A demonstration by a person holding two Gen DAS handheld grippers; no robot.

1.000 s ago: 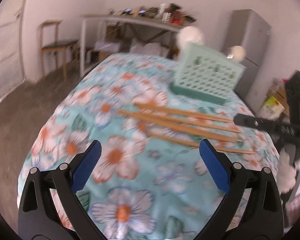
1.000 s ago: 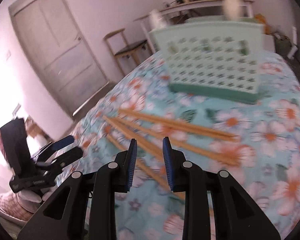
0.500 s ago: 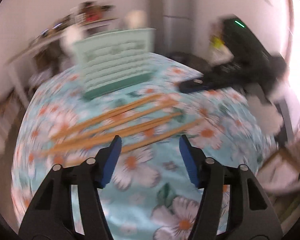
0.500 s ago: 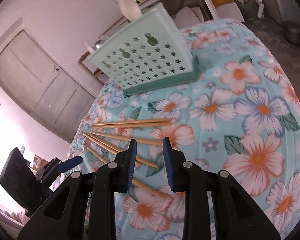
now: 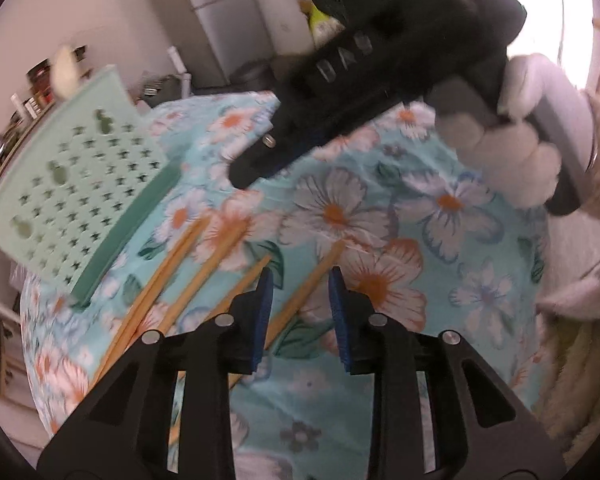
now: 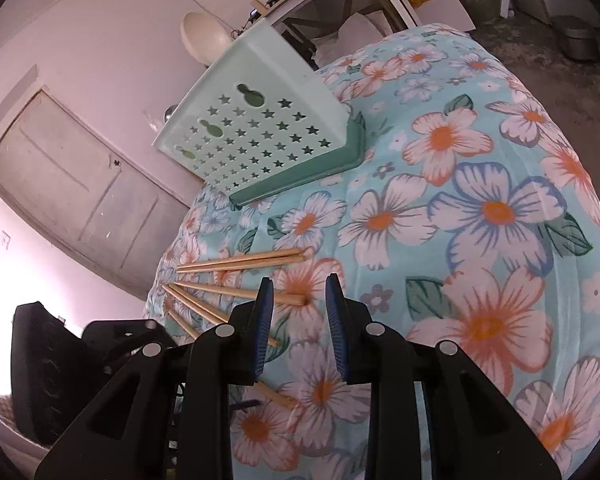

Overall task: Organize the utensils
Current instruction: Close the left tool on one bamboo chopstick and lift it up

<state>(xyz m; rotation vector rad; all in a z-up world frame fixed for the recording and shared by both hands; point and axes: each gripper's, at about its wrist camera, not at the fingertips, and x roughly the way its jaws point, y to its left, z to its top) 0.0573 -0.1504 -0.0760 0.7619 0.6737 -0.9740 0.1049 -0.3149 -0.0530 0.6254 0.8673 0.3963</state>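
Floral cloth (image 5: 452, 208) carries loose chopsticks (image 5: 204, 276) beside the green caddy (image 6: 260, 132). Left gripper (image 5: 298, 292) has just narrowed around one stick, pads not yet touching. Right gripper (image 6: 298, 308) hangs narrow and empty.

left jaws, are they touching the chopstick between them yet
Apart. In the left wrist view the chopstick runs through the gap of the left gripper, whose jaws have just been closing, with floral cloth visible on both sides of it.

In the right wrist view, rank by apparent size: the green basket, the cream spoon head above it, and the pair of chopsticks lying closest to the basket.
1. Green basket, clearly largest.
2. and 3. Chopstick pair and cream spoon head: unsure. The pair is longer but thin, the spoon head is broader and farther from the camera.
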